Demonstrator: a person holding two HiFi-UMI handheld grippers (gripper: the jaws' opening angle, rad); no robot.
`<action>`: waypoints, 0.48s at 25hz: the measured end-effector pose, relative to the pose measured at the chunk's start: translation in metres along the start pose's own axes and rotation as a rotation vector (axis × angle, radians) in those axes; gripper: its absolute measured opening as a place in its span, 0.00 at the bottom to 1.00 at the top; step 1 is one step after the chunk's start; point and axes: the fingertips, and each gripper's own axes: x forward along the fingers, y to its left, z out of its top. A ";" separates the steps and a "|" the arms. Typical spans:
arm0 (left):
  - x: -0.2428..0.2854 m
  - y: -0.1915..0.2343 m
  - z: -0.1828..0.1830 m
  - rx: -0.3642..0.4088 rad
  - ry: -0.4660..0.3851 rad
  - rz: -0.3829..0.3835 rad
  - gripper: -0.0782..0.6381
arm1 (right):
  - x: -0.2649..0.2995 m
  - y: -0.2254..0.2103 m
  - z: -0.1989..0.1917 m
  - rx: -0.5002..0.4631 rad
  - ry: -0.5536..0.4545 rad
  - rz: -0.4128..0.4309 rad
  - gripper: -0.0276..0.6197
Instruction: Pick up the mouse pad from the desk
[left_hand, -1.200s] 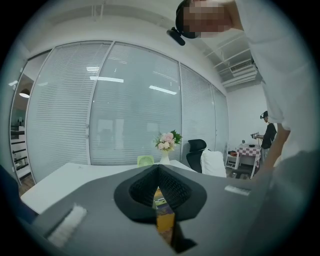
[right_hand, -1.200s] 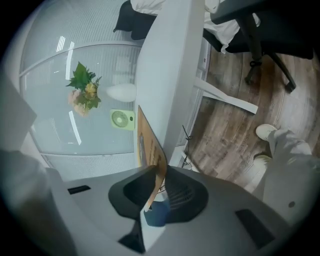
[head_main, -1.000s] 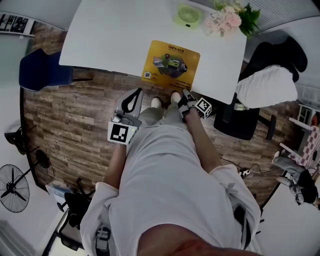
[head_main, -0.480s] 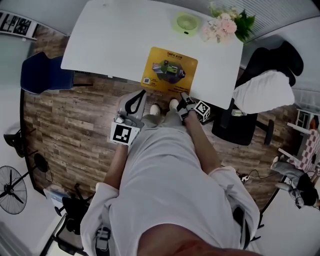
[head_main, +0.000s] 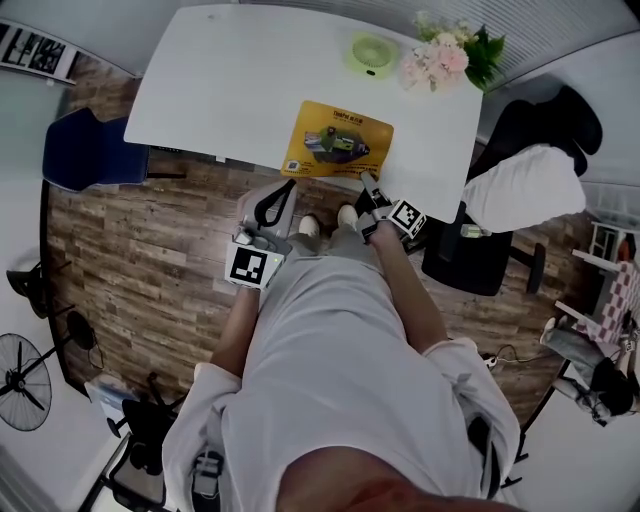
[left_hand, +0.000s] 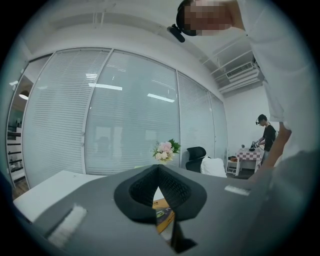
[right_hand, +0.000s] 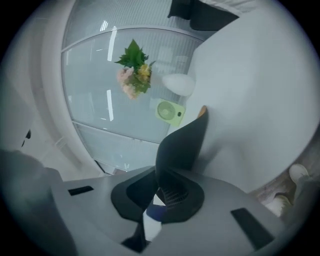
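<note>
Head view: a person stood at the front edge of a white desk (head_main: 230, 80). The yellow mouse pad (head_main: 338, 150) lay on the desk close to that front edge, with most of its area flat on the surface. A small green fan (head_main: 372, 52) and a bunch of flowers (head_main: 440, 60) stood at the far edge of the desk, well apart from the pad. A black office chair (head_main: 490, 265) draped with a white garment (head_main: 525, 185) stood off the right end of the desk, on the wood floor (head_main: 130, 250).

The right gripper (head_main: 369, 184) reached the near right corner of the pad, with its marker cube (head_main: 407, 216) facing up. In the right gripper view, the jaws were closed on the edge of the pad. The pad's dark underside rose from between them in a curl, and a sliver of the orange top face showed at the tip of the curl. The gripped corner stood clear of the desk surface.

The left gripper (head_main: 283, 190) hung just short of the desk's front edge, to the left of the pad and not touching it. In the left gripper view, the jaw tips met and nothing sat between them. The printed face of the pad was visible beyond them, through the slit below the tips.
</note>
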 end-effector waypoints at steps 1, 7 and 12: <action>0.001 0.000 0.002 -0.001 -0.004 0.000 0.09 | 0.004 0.014 0.003 -0.033 0.003 0.025 0.06; 0.011 0.006 0.016 0.009 -0.039 0.009 0.09 | 0.026 0.095 0.023 -0.232 0.017 0.158 0.06; 0.017 0.015 0.023 0.011 -0.052 0.029 0.09 | 0.028 0.159 0.040 -0.435 0.025 0.207 0.06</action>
